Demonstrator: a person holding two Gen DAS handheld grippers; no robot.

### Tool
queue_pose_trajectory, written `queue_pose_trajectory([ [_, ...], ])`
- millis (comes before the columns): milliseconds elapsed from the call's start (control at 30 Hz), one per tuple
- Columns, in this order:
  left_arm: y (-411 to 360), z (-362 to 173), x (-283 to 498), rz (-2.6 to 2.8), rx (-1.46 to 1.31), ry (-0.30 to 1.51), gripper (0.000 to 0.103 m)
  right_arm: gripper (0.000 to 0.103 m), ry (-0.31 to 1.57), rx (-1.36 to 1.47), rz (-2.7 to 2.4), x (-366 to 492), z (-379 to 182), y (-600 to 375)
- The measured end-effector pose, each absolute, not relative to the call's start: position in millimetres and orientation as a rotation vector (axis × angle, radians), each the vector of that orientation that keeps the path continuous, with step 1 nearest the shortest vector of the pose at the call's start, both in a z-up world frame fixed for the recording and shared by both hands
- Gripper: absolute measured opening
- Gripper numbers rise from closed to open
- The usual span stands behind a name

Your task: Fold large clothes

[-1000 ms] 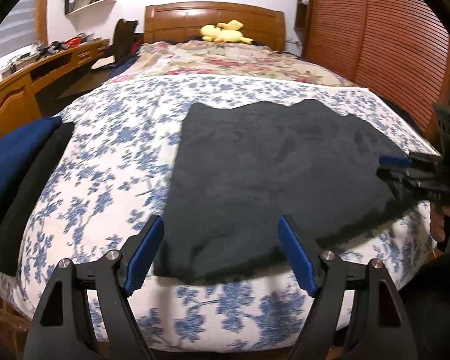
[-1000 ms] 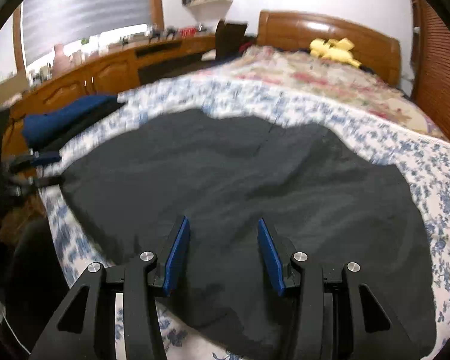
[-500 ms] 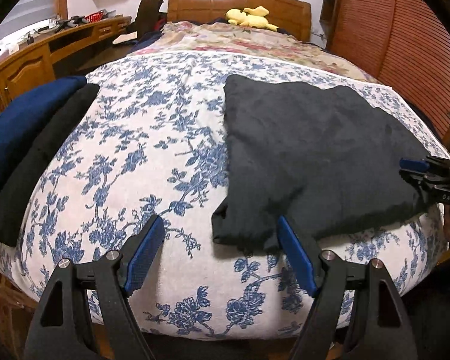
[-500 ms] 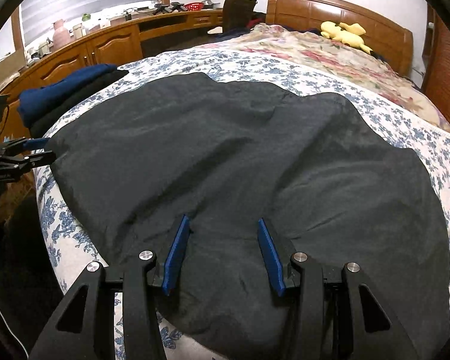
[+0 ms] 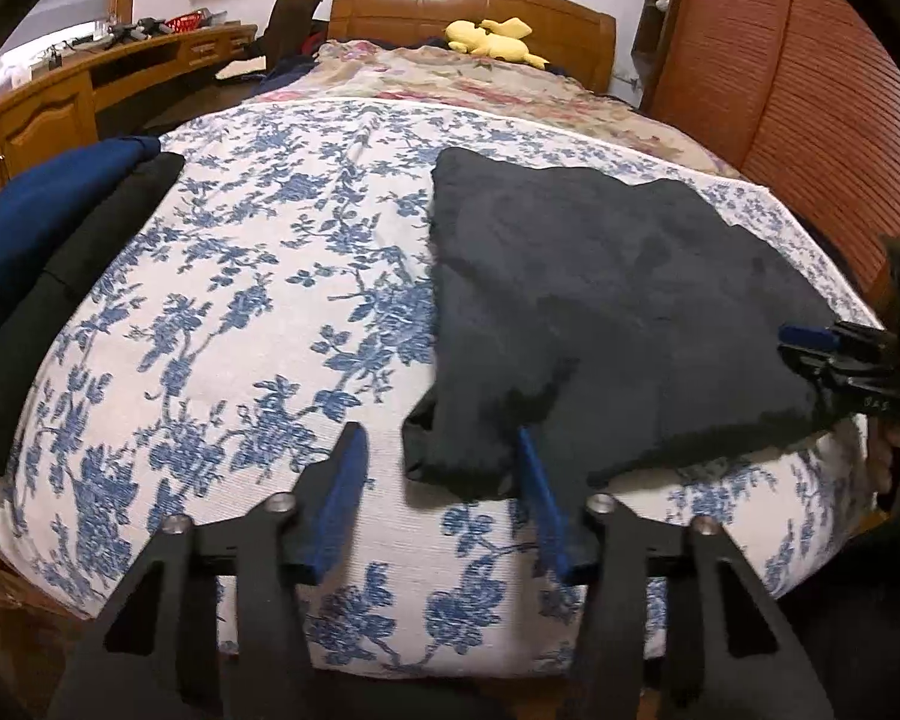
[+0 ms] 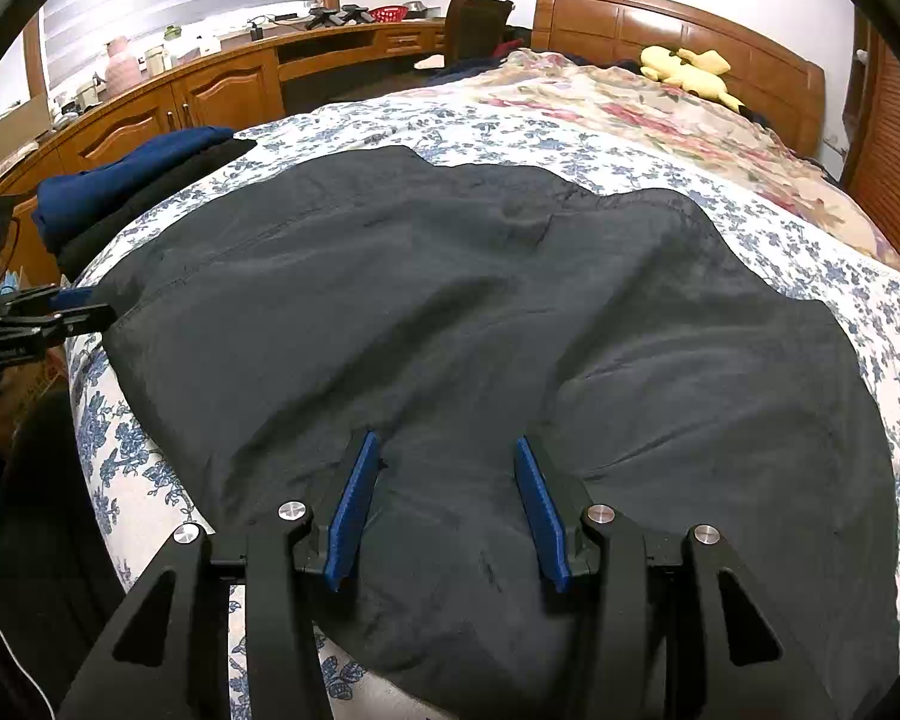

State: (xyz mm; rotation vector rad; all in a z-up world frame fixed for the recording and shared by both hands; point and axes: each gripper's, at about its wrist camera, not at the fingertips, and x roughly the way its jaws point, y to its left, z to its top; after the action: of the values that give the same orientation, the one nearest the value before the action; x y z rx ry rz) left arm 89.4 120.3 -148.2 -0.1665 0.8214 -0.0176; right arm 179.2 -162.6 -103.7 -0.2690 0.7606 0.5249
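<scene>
Left gripper (image 5: 438,450) closing, apart, over dark matte garment (image 5: 600,300) corner; right gripper (image 6: 444,456) apart over crumpled cloth.

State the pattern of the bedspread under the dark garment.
Blue flowers on white bedspread, clearest in the left wrist view.

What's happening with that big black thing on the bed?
A person holding tongs in each hand is folding a large black garment that is spread on a bed with a blue-flowered cover. The left tongs have just been closing around the garment's near corner, but one side does not touch the cloth yet. The right tongs sit on the garment's near edge with cloth between them; whether they pinch it is unclear. Some folded clothes lie at the bed's side.
</scene>
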Motion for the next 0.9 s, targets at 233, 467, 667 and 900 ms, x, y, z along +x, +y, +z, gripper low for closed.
queue_pose_trajectory([
  [233,116,-149,94,-0.008,-0.172,0.832,0.049,0.049,0.757,-0.272,0.528,179,-104,-164],
  [467,110,-144,98,-0.029,-0.157,0.837,0.017,0.049,0.756,-0.273,0.530,179,-105,-165],
  [667,99,-128,98,-0.039,-0.111,0.804,0.009,0.049,0.754,-0.272,0.532,180,-105,-166],
  [900,76,-89,102,-0.083,-0.062,0.719,0.008,0.049,0.747,-0.281,0.531,178,-106,-168],
])
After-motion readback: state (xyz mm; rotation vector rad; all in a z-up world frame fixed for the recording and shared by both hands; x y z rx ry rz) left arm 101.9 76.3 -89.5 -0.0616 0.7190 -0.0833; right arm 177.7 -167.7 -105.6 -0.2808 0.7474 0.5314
